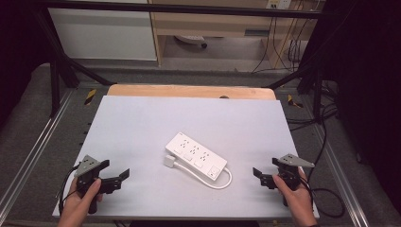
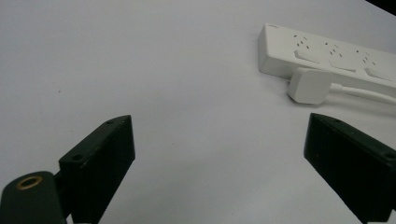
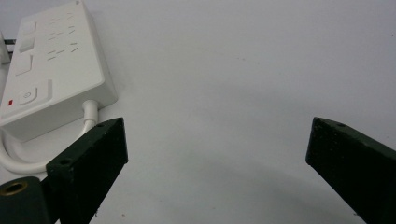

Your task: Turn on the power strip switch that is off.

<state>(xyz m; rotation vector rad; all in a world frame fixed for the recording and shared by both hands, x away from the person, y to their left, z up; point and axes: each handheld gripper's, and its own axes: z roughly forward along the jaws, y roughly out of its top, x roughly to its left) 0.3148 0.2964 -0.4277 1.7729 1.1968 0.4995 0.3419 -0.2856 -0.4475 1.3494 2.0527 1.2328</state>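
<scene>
Both the left gripper (image 1: 120,178) and right gripper (image 1: 259,176) rest wide open and empty, flanking the power strip (image 1: 195,155) as if readying an approach.

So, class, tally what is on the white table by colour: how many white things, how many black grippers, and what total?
White: 2, the power strip and its plug, joined by one cable.
Black: 2, the left gripper and the right gripper, both open and holding nothing.
Total: 4
</scene>
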